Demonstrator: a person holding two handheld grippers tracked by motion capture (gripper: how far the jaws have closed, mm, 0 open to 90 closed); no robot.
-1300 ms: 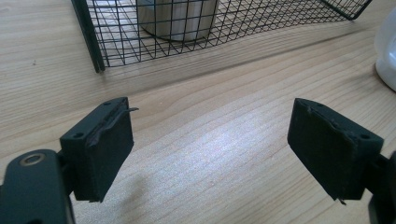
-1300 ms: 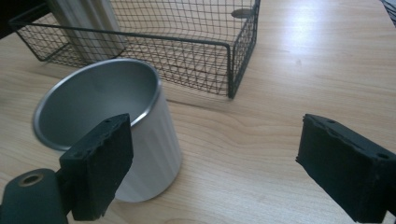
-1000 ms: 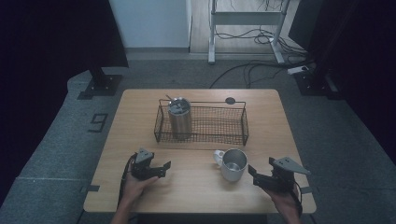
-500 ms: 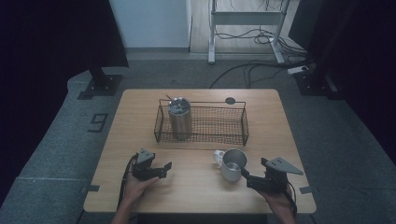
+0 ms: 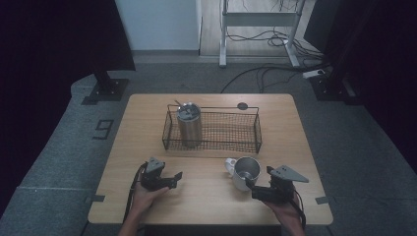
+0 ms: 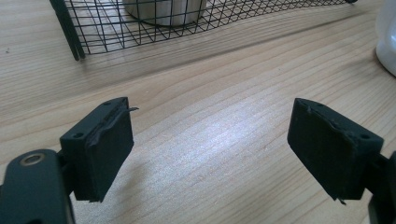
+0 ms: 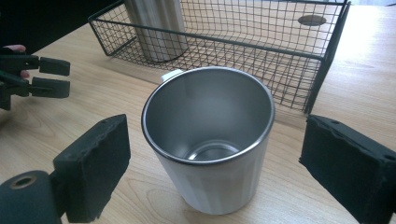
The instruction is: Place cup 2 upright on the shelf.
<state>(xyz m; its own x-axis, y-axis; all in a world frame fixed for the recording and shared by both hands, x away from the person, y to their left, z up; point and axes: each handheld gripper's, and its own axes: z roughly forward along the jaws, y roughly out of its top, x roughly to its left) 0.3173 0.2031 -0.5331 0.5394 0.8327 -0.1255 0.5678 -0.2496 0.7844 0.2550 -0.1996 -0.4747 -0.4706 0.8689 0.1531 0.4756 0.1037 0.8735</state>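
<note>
The mug [image 7: 210,140] stands upright just in front of the basket [image 7: 327,60], straight between the right claw's [image 7: 224,172] spread jaws, not yet pinched.

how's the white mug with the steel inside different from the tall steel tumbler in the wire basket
The white mug with the steel inside stands on the bare wooden table; the tall steel tumbler stands inside the black wire basket. The mug is shorter, with a handle; the tumbler shows none. The mug is empty; something sticks out of the tumbler. Both stand upright.
</note>
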